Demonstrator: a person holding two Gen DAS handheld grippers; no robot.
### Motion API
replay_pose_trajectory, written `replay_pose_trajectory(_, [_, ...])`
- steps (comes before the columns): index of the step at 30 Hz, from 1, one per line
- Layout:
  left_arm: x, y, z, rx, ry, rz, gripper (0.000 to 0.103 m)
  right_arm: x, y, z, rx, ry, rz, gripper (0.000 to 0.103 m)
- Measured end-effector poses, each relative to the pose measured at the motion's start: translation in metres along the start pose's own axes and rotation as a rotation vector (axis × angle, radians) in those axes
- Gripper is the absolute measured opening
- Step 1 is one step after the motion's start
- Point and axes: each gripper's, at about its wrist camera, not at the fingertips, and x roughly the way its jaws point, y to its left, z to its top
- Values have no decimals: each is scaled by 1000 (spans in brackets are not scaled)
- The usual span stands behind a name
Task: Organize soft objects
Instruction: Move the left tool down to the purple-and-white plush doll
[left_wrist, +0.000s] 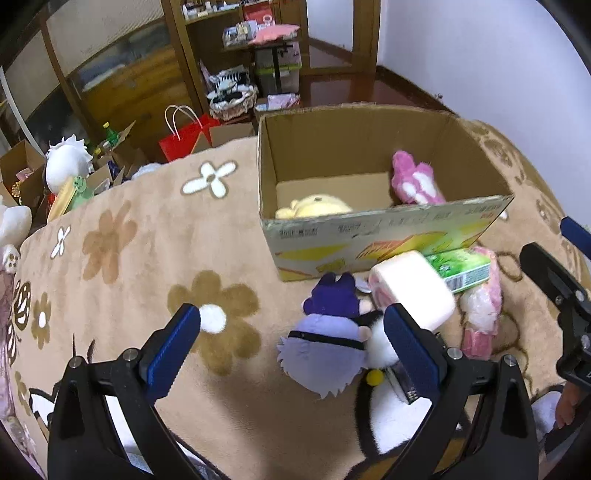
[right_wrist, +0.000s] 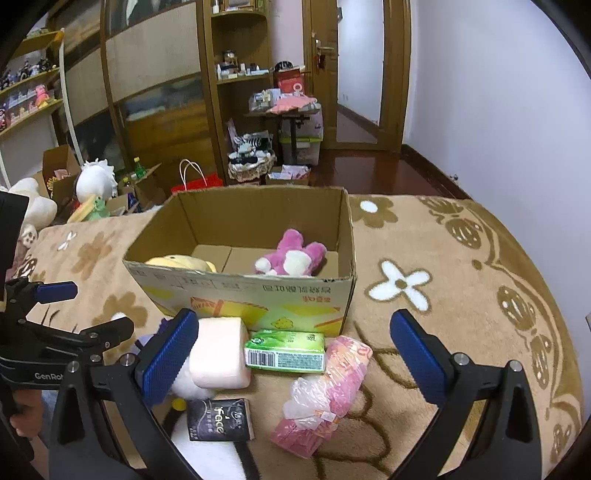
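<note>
An open cardboard box (left_wrist: 384, 225) (right_wrist: 243, 291) stands on the flowered blanket and holds a yellow plush (left_wrist: 314, 208) (right_wrist: 181, 263) and a pink plush (left_wrist: 415, 181) (right_wrist: 291, 254). In front of it lie a purple-haired doll (left_wrist: 328, 332), a pink-white cake-roll plush (left_wrist: 410, 288) (right_wrist: 221, 352), a green tissue pack (right_wrist: 286, 350) (left_wrist: 461, 267), a pink wrapped pack (right_wrist: 325, 395) (left_wrist: 480, 314) and a black tissue pack (right_wrist: 220, 424). My left gripper (left_wrist: 295, 343) is open and empty above the doll. My right gripper (right_wrist: 295, 350) is open and empty over the packs.
The beige blanket (left_wrist: 147, 277) covers the bed. Beyond its far edge are a red paper bag (left_wrist: 184, 140), open cartons with a white-haired plush (left_wrist: 68, 162), a basket (right_wrist: 251, 166) and wooden shelves. A white wall (right_wrist: 498, 110) is on the right.
</note>
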Motion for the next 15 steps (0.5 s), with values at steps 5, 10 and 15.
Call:
replay_pose_trajectory(5, [16,2,0,-16,45,3,99,18,-5,-6,13,47,-3,103])
replay_pose_trajectory(10, [31,3,0,-25,79,-3,99,37,-10,-9,25,88,-8,103])
replay_pose_trajectory(15, [47,4,0,-31,109,-9,99,52,-12,-14,35,118,-16,103])
